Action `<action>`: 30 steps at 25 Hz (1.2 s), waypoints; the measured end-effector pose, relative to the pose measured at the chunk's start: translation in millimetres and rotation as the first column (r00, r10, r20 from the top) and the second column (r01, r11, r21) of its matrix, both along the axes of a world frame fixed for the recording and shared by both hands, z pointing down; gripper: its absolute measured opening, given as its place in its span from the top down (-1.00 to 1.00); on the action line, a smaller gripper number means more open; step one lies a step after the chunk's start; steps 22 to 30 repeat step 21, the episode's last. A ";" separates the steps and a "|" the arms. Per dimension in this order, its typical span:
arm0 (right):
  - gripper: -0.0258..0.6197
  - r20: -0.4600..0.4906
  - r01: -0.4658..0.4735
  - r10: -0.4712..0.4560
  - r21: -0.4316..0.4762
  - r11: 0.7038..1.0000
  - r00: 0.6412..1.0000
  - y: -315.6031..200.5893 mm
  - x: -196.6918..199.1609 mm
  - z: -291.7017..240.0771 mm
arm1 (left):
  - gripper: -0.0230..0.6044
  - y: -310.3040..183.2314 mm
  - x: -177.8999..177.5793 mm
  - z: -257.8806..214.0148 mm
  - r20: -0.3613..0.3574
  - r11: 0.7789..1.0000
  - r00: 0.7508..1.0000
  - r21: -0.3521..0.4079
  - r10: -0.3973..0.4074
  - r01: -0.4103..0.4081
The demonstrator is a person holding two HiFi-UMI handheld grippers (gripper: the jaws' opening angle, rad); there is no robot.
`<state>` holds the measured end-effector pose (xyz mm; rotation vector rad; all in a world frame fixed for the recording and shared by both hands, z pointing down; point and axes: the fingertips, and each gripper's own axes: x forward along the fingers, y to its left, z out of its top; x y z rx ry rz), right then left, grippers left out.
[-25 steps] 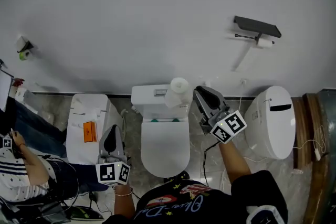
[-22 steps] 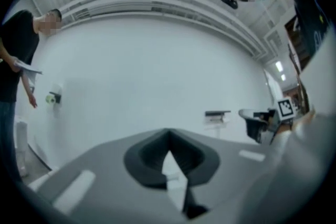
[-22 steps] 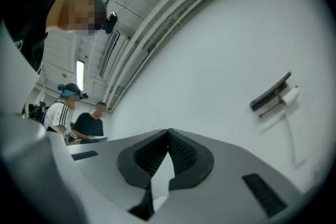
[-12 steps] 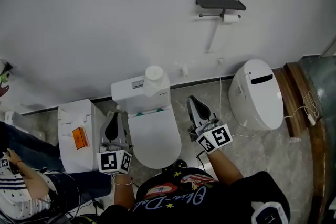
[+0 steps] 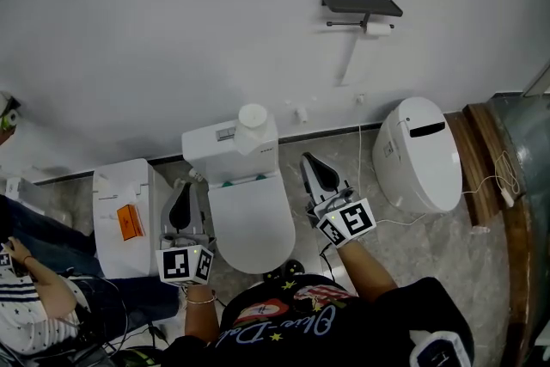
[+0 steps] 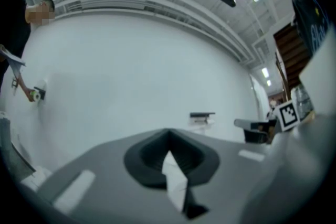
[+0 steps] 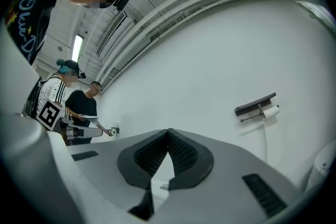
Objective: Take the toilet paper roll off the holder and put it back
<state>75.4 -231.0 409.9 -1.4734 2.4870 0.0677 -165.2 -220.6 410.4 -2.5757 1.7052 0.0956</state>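
Note:
The dark wall holder (image 5: 361, 6) has a small white roll (image 5: 378, 27) on its bar; both also show as the holder (image 7: 255, 103) and the roll (image 7: 271, 112) far ahead in the right gripper view. A larger paper roll (image 5: 253, 118) stands upright on the toilet tank (image 5: 215, 142). My right gripper (image 5: 308, 161) (image 7: 169, 134) is shut and empty, to the right of the toilet bowl and well short of the wall. On the bowl's left my left gripper (image 5: 183, 189) (image 6: 168, 134) is also shut with nothing in it.
A white toilet (image 5: 249, 219) sits between the grippers. A second white toilet (image 5: 418, 155) stands to the right, with cables on the floor beside it. A white cabinet (image 5: 120, 193) with an orange label is at left, and a seated person (image 5: 34, 305) beyond it.
My right gripper has drawn back and down from beside the roll on the tank. The head view has swung, so the holder now sits nearer the middle. The left gripper shifted slightly.

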 end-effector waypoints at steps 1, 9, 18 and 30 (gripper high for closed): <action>0.88 0.000 0.000 0.000 -0.001 1.000 1.000 0.0 -0.4 0.2 | 0.94 0.6 -1.1 0.4 -0.001 1.000 1.000 0.000 -0.003 0.003; 0.88 -0.010 0.007 -0.007 -0.007 1.000 1.000 3.4 -4.5 0.3 | 0.94 7.8 -5.6 -0.5 -0.004 1.000 1.000 0.000 -0.014 0.014; 0.88 -0.020 0.006 -0.007 -0.012 1.000 1.000 11.1 -6.8 1.1 | 0.94 15.4 -5.6 2.5 -0.017 1.000 1.000 -0.001 -0.014 0.014; 0.88 -0.024 0.004 -0.005 -0.017 1.000 1.000 12.7 -5.0 0.3 | 0.94 16.6 -2.7 1.1 -0.018 1.000 1.000 -0.003 -0.010 0.010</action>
